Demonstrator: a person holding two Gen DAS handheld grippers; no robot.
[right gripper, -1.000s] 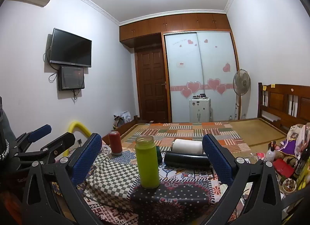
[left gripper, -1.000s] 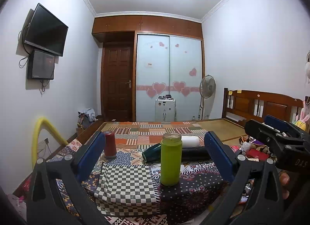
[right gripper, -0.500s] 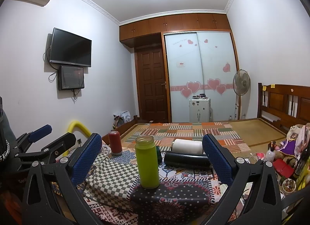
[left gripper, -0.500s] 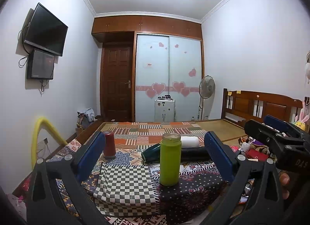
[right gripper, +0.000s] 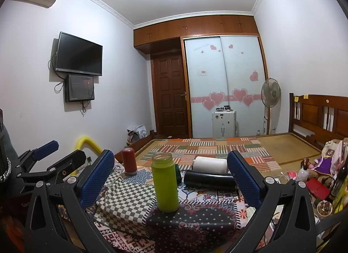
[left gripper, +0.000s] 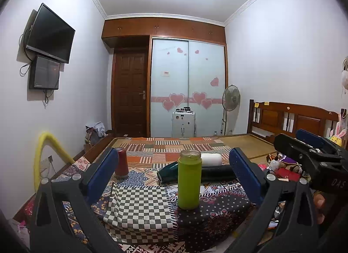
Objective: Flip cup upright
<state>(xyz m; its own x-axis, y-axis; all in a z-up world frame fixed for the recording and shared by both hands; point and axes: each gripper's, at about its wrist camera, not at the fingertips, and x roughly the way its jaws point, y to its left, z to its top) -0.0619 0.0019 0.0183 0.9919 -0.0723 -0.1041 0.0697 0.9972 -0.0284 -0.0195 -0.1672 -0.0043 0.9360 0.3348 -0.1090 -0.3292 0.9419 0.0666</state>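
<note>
A lime green cup (left gripper: 189,180) stands upright with its clear open mouth up on the patchwork cloth; it also shows in the right wrist view (right gripper: 165,182). My left gripper (left gripper: 174,174) is open and empty, held back from the cup, which shows between its blue pads. My right gripper (right gripper: 170,176) is open and empty, also short of the cup. A black cup (right gripper: 209,180), a white cup (right gripper: 209,163) and a dark green cup (left gripper: 167,173) lie on their sides behind it. A red cup (left gripper: 121,162) stands at the back left.
The cups sit on a cloth-covered surface (left gripper: 139,207) with a bed (right gripper: 282,146) behind. A yellow foam tube (left gripper: 46,144) arches at the left. Toys and small clutter (right gripper: 319,172) lie at the right. The right gripper's body (left gripper: 308,157) shows in the left wrist view.
</note>
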